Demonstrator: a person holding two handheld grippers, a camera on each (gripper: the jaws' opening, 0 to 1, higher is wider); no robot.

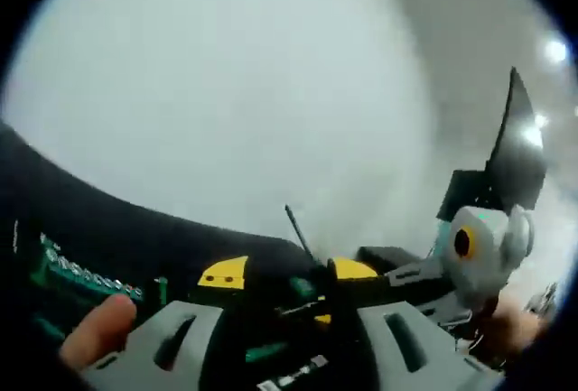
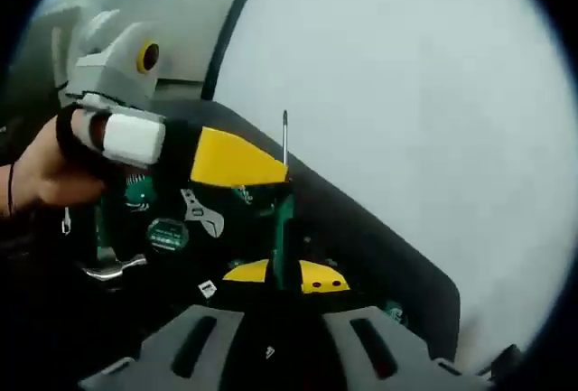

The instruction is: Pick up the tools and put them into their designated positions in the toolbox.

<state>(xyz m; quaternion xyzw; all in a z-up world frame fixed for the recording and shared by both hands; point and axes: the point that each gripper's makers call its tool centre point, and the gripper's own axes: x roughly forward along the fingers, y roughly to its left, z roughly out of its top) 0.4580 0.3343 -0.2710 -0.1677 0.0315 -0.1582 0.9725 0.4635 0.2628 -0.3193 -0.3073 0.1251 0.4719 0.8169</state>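
Black plastic made up most of the scene: an open toolbox [image 2: 379,256] with a raised lid lay on a pale tabletop [image 2: 406,75], and every place below is given relative to that toolbox.

In the right gripper view, the right hand-held gripper [image 2: 271,319] rose just in front of the toolbox, and its grey jaws appeared closed on a screwdriver [image 2: 283,228] with a green and black handle. The thin metal shaft stood upright, its tip above the toolbox edge. A yellow latch [image 2: 298,275] sat on the toolbox front, just behind the jaws. At the far side of the toolbox the left hand-held gripper [image 2: 113,57] hovered beside a yellow panel [image 2: 230,158], with a person's hand [image 2: 45,170] on it. Inside the toolbox a small wrench [image 2: 200,210] and a round green piece [image 2: 167,233] already lay in their places.

In the left gripper view, the left hand-held gripper [image 1: 289,337] sat low over the toolbox [image 1: 135,237]; whether its jaws held anything could not be told, since the space between them was dark and blurred. A row of small silver bits [image 1: 86,275] sat seated in a green strip along the near part of the toolbox. A fingertip [image 1: 99,330] rested beside the jaw. The right hand-held gripper [image 1: 479,246] showed across the toolbox, with the thin screwdriver [image 1: 298,233] shaft nearby.

Judged from this, the task was partly done: several tools were already seated, while the screwdriver was lifted but not yet laid in its slot. How many tools remained outside could not be told.
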